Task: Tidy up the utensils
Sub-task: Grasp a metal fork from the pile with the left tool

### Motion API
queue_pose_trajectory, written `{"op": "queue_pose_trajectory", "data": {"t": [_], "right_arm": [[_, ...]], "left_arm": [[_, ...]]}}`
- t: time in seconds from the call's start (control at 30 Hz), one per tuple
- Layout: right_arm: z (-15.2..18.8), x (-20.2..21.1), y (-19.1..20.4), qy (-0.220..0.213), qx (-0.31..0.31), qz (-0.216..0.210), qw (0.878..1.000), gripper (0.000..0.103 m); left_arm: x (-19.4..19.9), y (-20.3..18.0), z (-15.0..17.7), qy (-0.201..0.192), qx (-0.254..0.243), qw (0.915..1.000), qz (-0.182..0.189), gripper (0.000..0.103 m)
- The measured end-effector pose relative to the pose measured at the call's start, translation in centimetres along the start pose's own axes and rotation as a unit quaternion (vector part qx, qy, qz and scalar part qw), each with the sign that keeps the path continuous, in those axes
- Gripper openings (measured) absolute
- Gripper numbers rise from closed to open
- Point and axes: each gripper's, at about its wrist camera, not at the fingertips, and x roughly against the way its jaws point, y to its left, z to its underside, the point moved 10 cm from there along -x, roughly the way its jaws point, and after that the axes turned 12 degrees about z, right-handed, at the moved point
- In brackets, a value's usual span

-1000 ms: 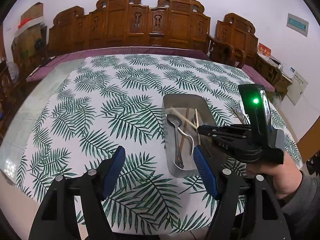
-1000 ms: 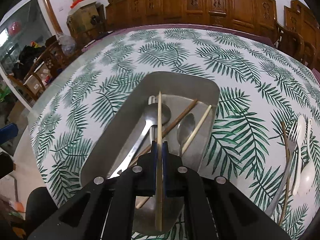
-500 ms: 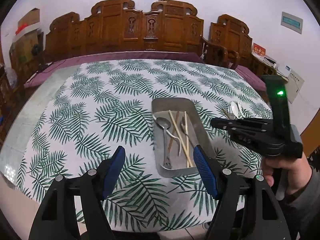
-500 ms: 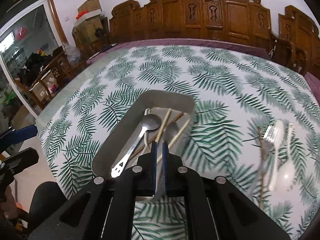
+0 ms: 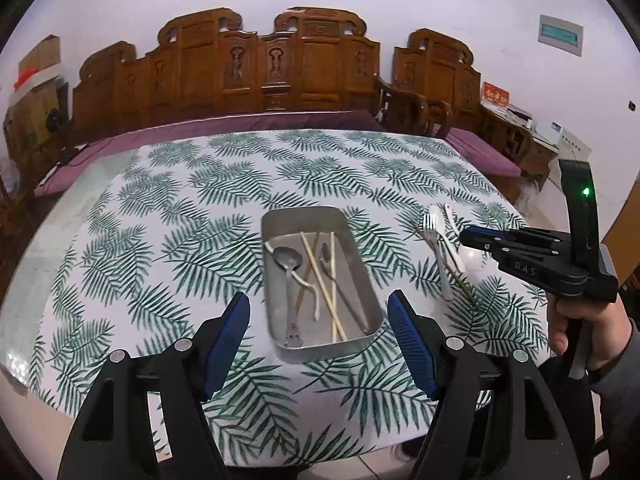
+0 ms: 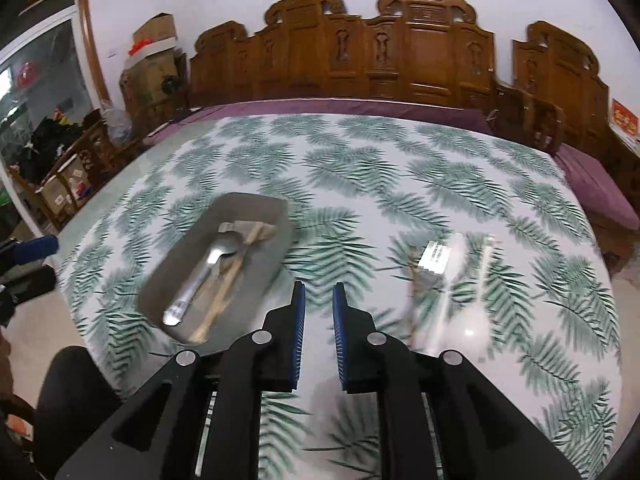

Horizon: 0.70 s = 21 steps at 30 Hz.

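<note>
Two grippers over a leaf-print table (image 5: 168,240). Left gripper (image 5: 318,312) has its jaws wide apart, nothing between them, hanging above the near end of the tray (image 5: 362,276). Right gripper (image 6: 319,308) has just been parting its jaws; a narrow gap shows between the blue pads (image 6: 298,332), nothing in it. In the left view it sits at the right edge, held by a hand (image 5: 588,324), its tip above the loose utensils.

Tray is metal, rectangular, mid-table. Inside it: a metal spoon (image 5: 289,268), a second spoon (image 5: 327,254), two pale chopsticks (image 5: 322,280) lying lengthwise and crossing near the near end, a darker stick under them, and a thin white curved piece whose kind I cannot tell.

Right of the tray, apart from it, on the cloth: a fork (image 5: 434,248), a white spoon (image 5: 470,258), a brown chopstick (image 5: 452,272), all close together. Right view is motion-blurred; the tray (image 6: 168,280) is left of the jaws, the fork (image 6: 434,258) to their right.
</note>
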Motion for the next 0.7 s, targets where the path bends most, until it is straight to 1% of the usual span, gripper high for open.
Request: {"op": "queue_pose_trajectory", "data": {"t": [0.17, 0.3, 0.4, 0.57, 0.7], "right_arm": [[1.1, -1.3, -4.7, 0.012, -0.020, 0.027, 0.999, 0.016], [2.0, -2.6, -7.2, 0.020, -0.035, 0.036, 0.999, 0.016], [2.8, -3.9, -7.9, 0.031, -0.041, 0.035, 0.998, 0.016], [4.3, -6.1, -7.4, 0.052, -0.027, 0.030, 0.998, 0.016], [4.7, -6.9, -7.3, 0.053, -0.018, 0.032, 0.998, 0.016]], "left_arm": [[-1.8, -1.4, -0.5, 0.006, -0.001, 0.9999, 0.016, 0.068], [-3.6, -2.4, -0.8, 0.017, -0.015, 0.9996, 0.019, 0.068], [-4.8, -2.9, -0.9, 0.025, -0.020, 0.9992, 0.022, 0.068], [-6.4, -3.7, -1.1, 0.033, -0.026, 0.9987, 0.028, 0.068], [-7.8, -4.5, -1.3, 0.040, -0.035, 0.9981, 0.032, 0.068]]}}
